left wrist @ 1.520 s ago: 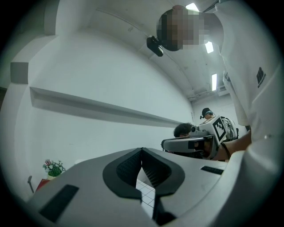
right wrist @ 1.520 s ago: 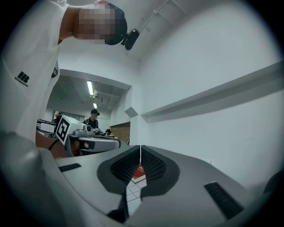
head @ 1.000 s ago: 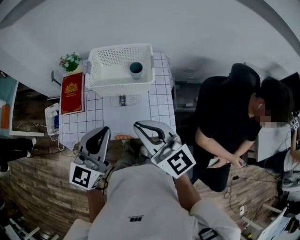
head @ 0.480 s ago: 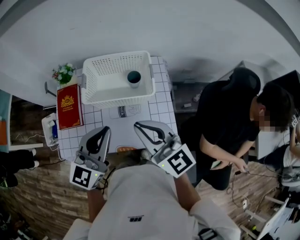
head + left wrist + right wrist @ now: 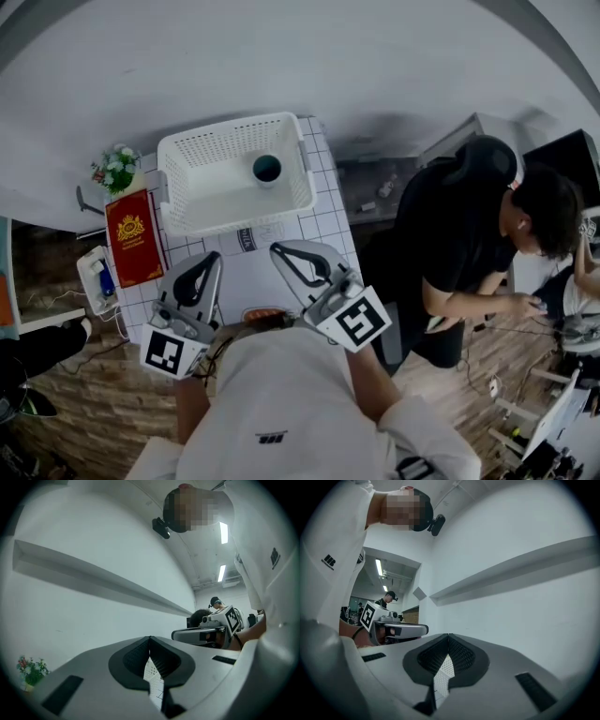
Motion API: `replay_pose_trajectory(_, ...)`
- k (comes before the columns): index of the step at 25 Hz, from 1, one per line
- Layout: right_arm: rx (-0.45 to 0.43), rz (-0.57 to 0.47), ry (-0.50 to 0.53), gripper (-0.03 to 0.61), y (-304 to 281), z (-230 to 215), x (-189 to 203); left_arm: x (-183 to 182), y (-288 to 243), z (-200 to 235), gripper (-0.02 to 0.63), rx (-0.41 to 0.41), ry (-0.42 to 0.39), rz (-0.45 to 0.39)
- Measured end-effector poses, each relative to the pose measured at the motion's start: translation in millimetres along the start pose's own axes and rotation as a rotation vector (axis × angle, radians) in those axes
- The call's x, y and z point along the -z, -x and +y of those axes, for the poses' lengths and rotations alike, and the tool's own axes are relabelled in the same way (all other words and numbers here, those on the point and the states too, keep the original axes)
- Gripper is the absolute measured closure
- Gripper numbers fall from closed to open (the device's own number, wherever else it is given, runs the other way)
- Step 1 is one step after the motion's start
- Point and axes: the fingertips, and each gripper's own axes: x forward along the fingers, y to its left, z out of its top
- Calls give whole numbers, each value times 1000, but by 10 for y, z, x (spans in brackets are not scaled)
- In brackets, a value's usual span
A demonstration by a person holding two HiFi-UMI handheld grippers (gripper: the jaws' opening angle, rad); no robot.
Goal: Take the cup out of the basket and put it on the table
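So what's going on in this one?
A person holds a gripper in each hand at the near edge of the tiled table. The left gripper and the right gripper are both shut and empty, short of the white basket. The dark cup stands inside the basket, not yet touched. Another person stands to the right, taking no part.

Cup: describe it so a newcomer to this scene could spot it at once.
A white tiled table bears a white perforated basket. The cup stands inside, toward the basket's right end: small, round and dark, the only thing in it.
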Motion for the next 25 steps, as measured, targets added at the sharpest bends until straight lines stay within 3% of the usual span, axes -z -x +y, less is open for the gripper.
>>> replay_pose_trajectory(13, 130, 78, 58, 566, -290, -217, 105, 76, -216, 313, 603, 106, 28, -22)
replay_pose_trajectory(25, 64, 196, 117, 566, -445, -612, 357, 220, -494, 487, 603, 55, 42, 37)
